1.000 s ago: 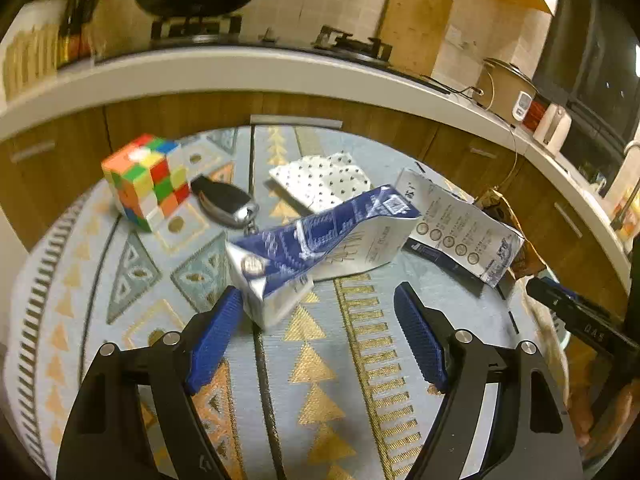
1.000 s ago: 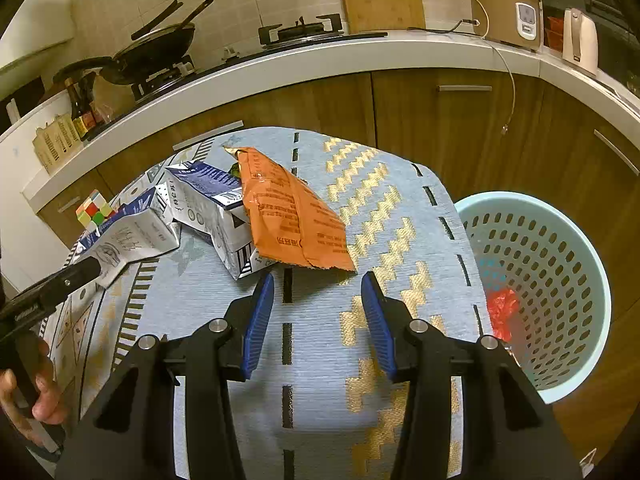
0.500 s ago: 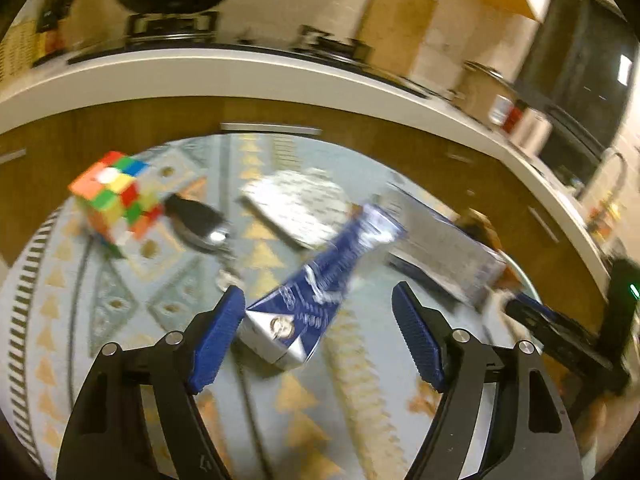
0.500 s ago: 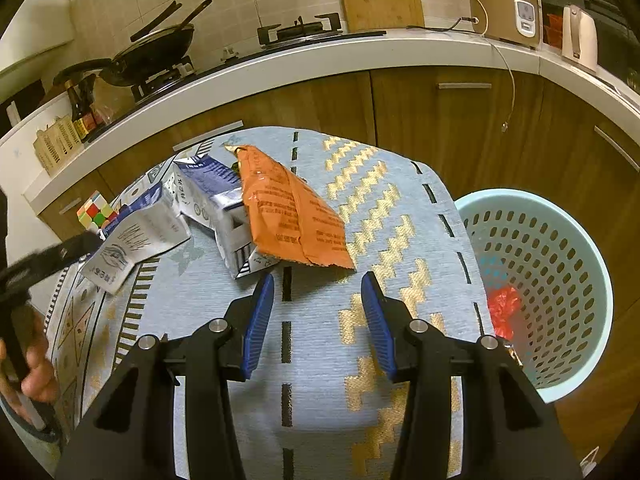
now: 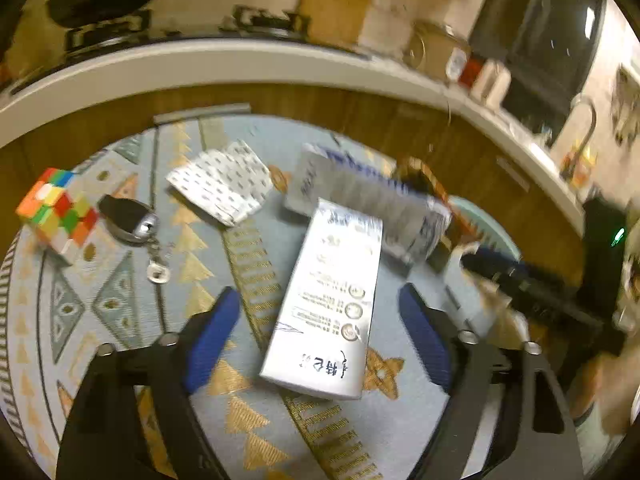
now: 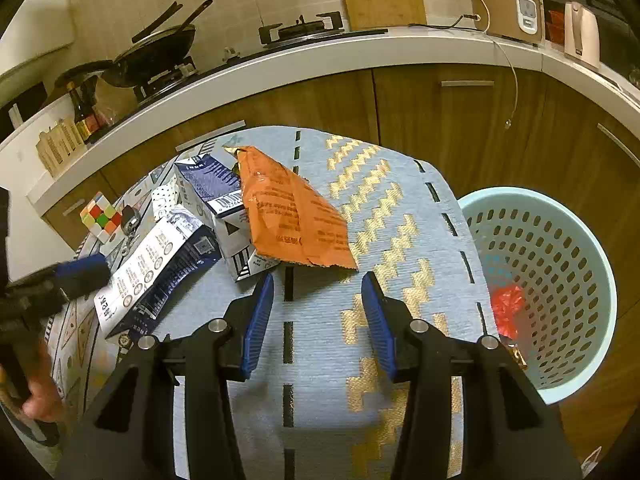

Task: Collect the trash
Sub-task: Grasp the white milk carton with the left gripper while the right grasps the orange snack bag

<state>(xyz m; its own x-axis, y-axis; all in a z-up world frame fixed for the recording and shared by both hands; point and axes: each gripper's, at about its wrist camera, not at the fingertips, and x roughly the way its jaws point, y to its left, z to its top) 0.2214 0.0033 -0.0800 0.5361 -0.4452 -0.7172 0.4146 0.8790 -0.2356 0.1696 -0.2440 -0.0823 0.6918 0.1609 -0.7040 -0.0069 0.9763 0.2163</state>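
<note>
Round table with a pale-blue patterned cloth [image 6: 320, 360], kitchen counter behind. Far left sits a Rubik's cube [image 5: 54, 210], next to it a black car key [image 5: 128, 216] on a ring, then a white dotted wrapper [image 5: 222, 180] lying flat. Left gripper [image 5: 316, 312] has jaws wide apart and just been opening; a flattened milk carton [image 5: 330, 304] lies on the cloth between the blue pads, neither pad pressing on it, so nothing is gripped. Left-wrist view is motion-blurred. Just behind that carton lies a second blue-and-white carton [image 6: 224, 208], and an orange snack bag [image 6: 292, 216] rests on it, tilted, its lower edge on the cloth. Right gripper [image 6: 318, 308] hovers just in front of the orange bag, jaws partly apart, nothing between them, not touching the bag. Off the table's right edge stands a light-blue perforated basket [image 6: 560, 280] holding a red crumpled piece [image 6: 507, 308] at the bottom.
</note>
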